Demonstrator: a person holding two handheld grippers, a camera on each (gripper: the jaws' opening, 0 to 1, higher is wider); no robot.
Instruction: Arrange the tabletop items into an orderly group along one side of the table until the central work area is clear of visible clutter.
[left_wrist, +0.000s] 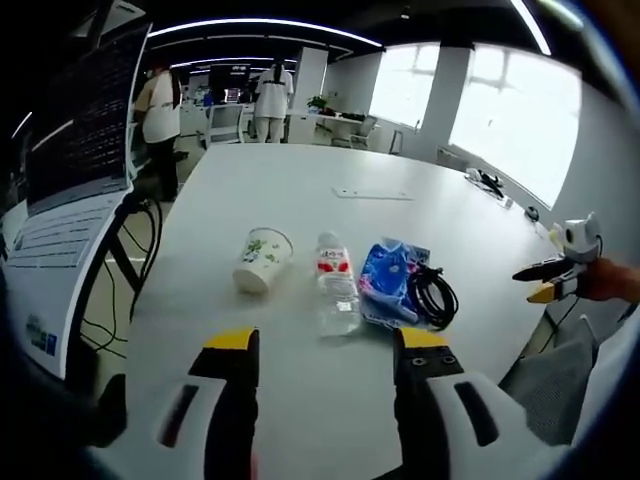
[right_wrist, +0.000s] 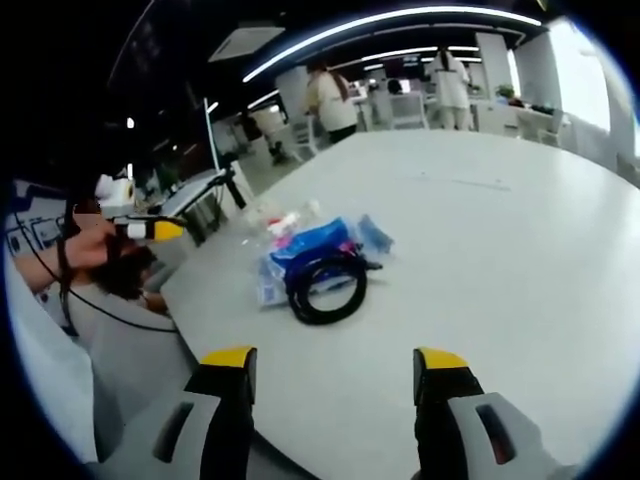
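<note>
Left gripper (left_wrist: 325, 352): jaws wide apart, empty, bottom centre.
Right gripper (right_wrist: 335, 370): jaws spread, empty.
Row, mid-frame: white paper cup (left_wrist: 261, 260), clear plastic bottle (left_wrist: 337, 282), blue packet (left_wrist: 392, 278), black coiled cable (left_wrist: 433, 295) resting on the packet.

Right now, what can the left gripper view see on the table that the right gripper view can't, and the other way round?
The left gripper view gives a clear look at a paper cup lying on its side and an open laptop at the table's edge. The right gripper view gives a closer look at the coiled black cable resting on the blue packet. Both show the white table, the water bottle, cable, packet, and open grippers.
</note>
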